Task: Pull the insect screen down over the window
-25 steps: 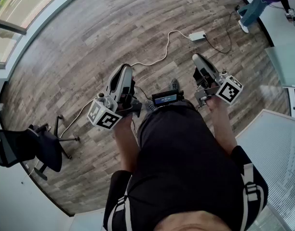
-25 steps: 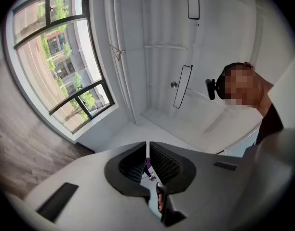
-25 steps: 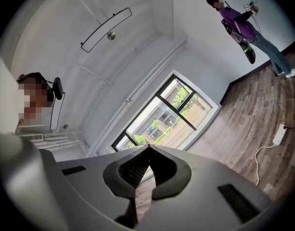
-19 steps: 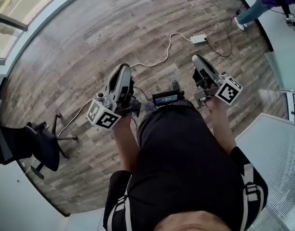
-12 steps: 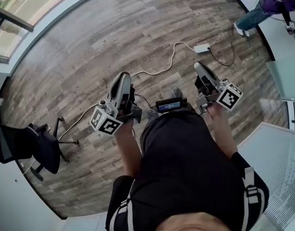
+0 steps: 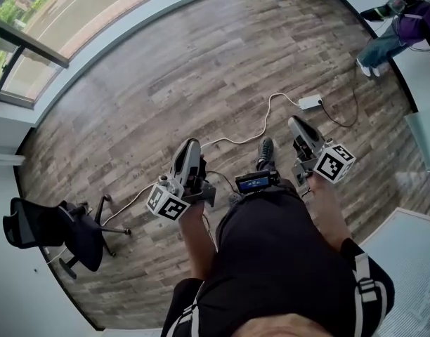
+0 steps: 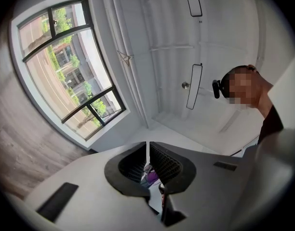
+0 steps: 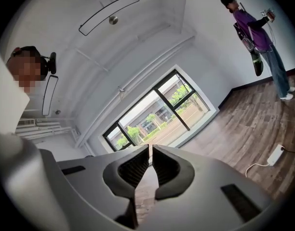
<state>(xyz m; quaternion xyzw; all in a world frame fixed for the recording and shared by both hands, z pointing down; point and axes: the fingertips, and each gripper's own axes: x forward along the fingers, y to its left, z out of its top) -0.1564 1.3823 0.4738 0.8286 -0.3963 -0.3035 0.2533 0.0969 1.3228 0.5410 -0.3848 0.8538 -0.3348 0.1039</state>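
Observation:
The window (image 6: 53, 20) with dark frames shows at the head view's top left, across bare wood floor. It also fills the left of the left gripper view as the window (image 7: 65, 66), and lies straight ahead in the right gripper view as the window (image 8: 157, 109). No screen is drawn over the glass; a thin rail with a small hanger (image 8: 121, 91) runs above it. My left gripper (image 6: 190, 144) and right gripper (image 6: 295, 121) are held in front of my waist, far from the window. The left gripper (image 7: 148, 143) and right gripper (image 8: 150, 147) are both shut with nothing between the jaws.
A black office chair (image 6: 53, 230) stands at the left wall. A white power strip (image 6: 310, 102) and its cable (image 6: 250, 135) lie on the floor ahead. Another person (image 6: 394, 34) stands at the far right. A glass partition (image 6: 412, 258) is at my right.
The head view has tipped toward the window, so more glass shows at top left. Both grippers sit lower in the picture, still shut and level with my waist.

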